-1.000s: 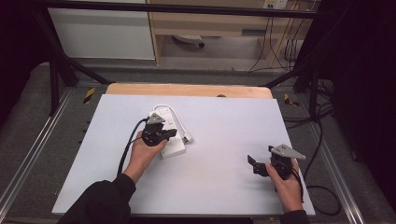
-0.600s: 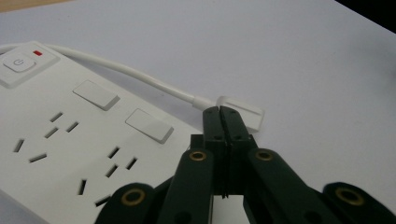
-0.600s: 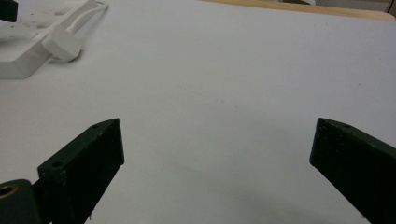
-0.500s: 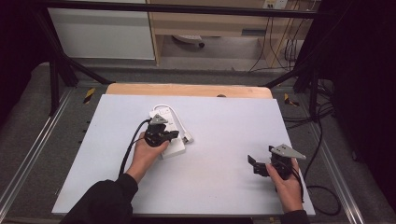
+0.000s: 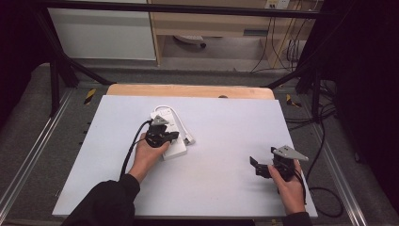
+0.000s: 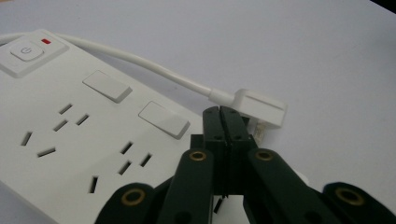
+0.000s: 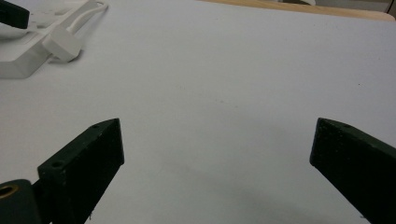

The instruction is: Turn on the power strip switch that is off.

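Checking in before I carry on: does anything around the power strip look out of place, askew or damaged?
Nothing looks damaged or spilled. The white power strip lies flat on the table, at an angle to its edges. Its own plug lies loose beside it, not in any socket. The left gripper is shut over the strip with nothing between its jaws.

A pale white tabletop lies over a wooden board, whose light brown edge shows along the far side. Dark grey floor surrounds it, with metal rails running along both flanks. Black frame bars slant down at the far corners, and yellow-and-black tape marks sit near their feet. Beyond stand a white cabinet and a light wooden shelf unit. Black cables hang at the far right, and the room's edges fall into darkness.
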Available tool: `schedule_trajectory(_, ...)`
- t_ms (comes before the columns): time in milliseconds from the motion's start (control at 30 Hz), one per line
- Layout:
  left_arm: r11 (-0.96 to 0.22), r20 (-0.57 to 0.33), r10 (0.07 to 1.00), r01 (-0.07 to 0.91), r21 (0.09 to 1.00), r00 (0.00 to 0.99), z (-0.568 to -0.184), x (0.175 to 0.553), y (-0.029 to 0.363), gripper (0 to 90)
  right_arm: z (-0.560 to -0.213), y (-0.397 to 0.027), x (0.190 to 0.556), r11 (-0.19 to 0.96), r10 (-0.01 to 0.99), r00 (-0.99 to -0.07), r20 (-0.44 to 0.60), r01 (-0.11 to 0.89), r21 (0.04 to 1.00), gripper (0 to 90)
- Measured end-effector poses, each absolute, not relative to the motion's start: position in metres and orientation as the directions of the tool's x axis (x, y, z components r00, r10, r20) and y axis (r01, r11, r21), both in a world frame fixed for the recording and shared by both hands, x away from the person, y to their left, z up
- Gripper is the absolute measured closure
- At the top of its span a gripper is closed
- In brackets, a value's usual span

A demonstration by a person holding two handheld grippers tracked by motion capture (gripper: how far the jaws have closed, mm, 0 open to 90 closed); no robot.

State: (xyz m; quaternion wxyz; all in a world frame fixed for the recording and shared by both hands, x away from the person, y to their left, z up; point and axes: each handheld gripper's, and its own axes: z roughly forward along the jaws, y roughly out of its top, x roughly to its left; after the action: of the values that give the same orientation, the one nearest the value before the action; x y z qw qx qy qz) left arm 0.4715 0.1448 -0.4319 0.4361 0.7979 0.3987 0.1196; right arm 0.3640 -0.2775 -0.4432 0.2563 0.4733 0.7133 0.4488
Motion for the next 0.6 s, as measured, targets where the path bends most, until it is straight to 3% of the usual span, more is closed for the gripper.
schedule_trajectory(600, -0.302, -0.154, 0.743, 0.532, 0.791, 0.652, -0.4358, 0.4735, 0.1433, 90.0, -0.4433, -0.2773, 0.3639, 0.15, 0.905, -0.422, 0.061, 0.448, 0.882, 3.3)
